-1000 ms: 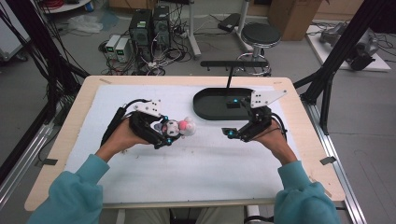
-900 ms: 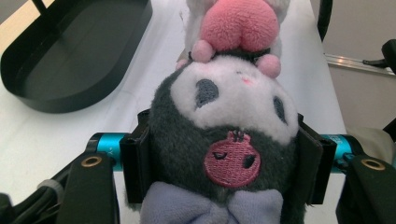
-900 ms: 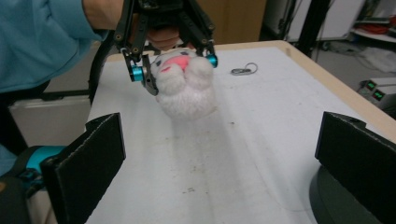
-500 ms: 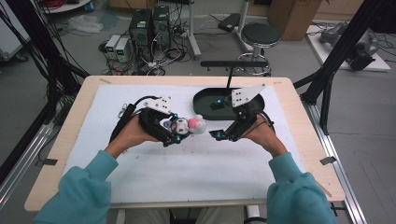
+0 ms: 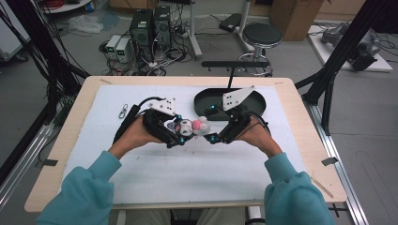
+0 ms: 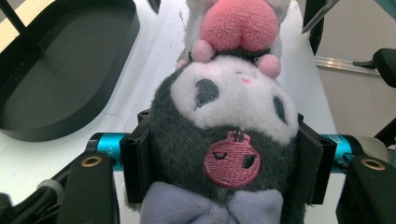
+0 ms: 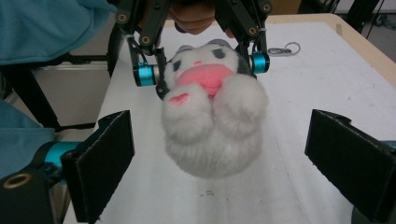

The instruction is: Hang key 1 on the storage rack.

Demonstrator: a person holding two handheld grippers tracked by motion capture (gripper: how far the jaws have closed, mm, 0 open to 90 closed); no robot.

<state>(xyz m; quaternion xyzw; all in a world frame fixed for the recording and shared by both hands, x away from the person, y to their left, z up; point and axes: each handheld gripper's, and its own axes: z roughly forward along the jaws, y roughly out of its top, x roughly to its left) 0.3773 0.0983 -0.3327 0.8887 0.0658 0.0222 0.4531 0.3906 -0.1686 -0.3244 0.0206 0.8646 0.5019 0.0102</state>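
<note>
**Q:** Gripper positions from the high view, please?

**A:** Left gripper (image 5: 180, 133) sits mid-desk pinching one plush toy (image 5: 193, 126) by its head. Right gripper (image 5: 215, 125) faces it from just beside the toy's far end. One black tray (image 5: 206, 107) lies toward the far edge of the desk (image 5: 117, 187), and one metal clasp (image 5: 123, 111) lies near the far-left corner.

**Q:** And the left gripper view?

**A:** Its jaws press both sides of the toy's dark head (image 6: 224, 135), which bears a pink patch; the toy hangs clear above the desk surface, with the tray at left.

**Q:** The right gripper view?

**A:** Its jaws stand spread wide, having just been closing a little, with the toy's white body (image 7: 212, 133) between them but untouched.

**Q:** What could go wrong?

**A:** In my judgement, soft plush may squash and slip if the right gripper closes off-centre, or the toy may drop if the left lets go before the right has hold.
</note>
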